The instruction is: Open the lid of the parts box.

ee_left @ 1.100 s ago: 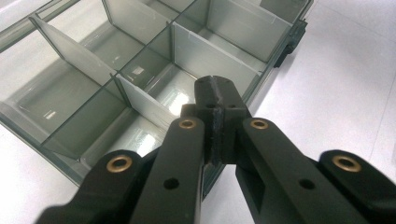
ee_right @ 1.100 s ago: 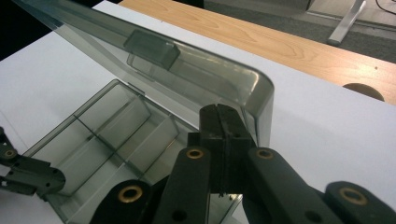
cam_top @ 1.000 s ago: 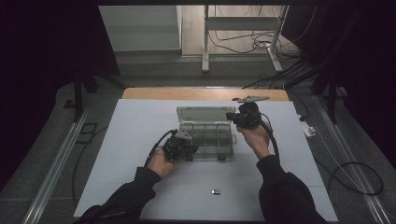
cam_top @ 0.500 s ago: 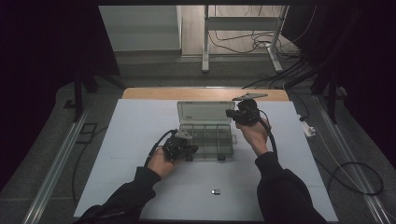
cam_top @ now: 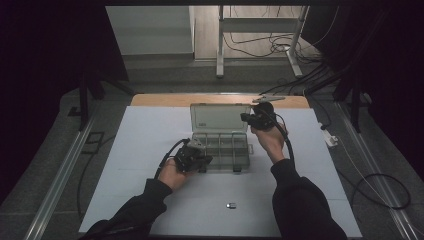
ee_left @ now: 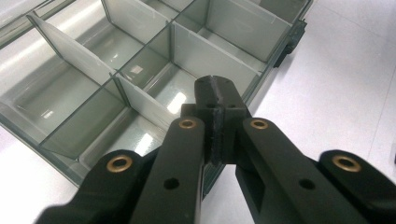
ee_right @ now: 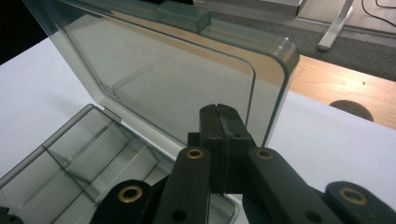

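Note:
A clear grey compartment box lies open in the middle of the white table, its lid standing nearly upright at the far side. My left gripper is shut with nothing between its jaws, its tip at the front left rim of the box, over empty compartments. My right gripper is shut too, held up at the lid's right edge. In the right gripper view its tip sits against the lower right part of the lid, with the box's empty compartments below.
A small dark metal piece lies on the table in front of the box, between the person's forearms. A wooden strip runs along the table's far edge. A white plug and cables lie off the right side.
The lid has swung up from a low slant to nearly upright. My right gripper has shifted slightly left along with it. The left gripper has stayed put.

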`<state>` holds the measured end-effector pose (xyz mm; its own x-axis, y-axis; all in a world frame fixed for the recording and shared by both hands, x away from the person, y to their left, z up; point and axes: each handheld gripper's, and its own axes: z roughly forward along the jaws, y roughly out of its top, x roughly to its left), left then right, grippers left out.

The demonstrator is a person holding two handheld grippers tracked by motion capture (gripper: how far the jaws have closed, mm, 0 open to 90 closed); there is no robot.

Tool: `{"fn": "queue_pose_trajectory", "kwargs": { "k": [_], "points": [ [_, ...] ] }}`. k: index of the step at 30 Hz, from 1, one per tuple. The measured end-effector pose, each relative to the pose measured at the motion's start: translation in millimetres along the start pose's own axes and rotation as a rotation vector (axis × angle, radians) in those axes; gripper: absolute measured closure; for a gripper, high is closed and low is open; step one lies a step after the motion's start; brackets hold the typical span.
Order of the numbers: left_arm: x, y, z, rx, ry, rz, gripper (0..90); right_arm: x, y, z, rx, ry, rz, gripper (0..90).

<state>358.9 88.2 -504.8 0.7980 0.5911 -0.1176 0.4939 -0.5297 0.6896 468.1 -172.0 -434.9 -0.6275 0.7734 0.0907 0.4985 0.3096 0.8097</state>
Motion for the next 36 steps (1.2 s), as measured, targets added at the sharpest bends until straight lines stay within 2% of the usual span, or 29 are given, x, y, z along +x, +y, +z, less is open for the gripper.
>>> {"fn": "queue_pose_trajectory", "kwargs": {
  "k": [14, 23, 30, 36],
  "points": [
    [0.1, 0.4, 0.1, 0.001, -0.001, -0.004, 89.0, -9.6, 5.3, 10.9, -0.006, -0.02, 0.022, 88.7],
    [-0.6, 1.5, 0.2, 0.008, 0.006, 0.001, 88.9, -11.7, 2.5, 16.3, 0.028, -0.02, 0.023, 88.5],
    [-2.4, 3.0, -0.7, 0.011, 0.025, 0.006, 88.7, -9.2, 0.7, 12.5, 0.044, -0.02, 0.018, 84.5],
    [-0.4, 4.1, -5.9, 0.0, 0.027, -0.004, 81.7, -4.8, -1.4, 8.1, 0.055, -0.014, 0.009, 77.5]
  ]
}}
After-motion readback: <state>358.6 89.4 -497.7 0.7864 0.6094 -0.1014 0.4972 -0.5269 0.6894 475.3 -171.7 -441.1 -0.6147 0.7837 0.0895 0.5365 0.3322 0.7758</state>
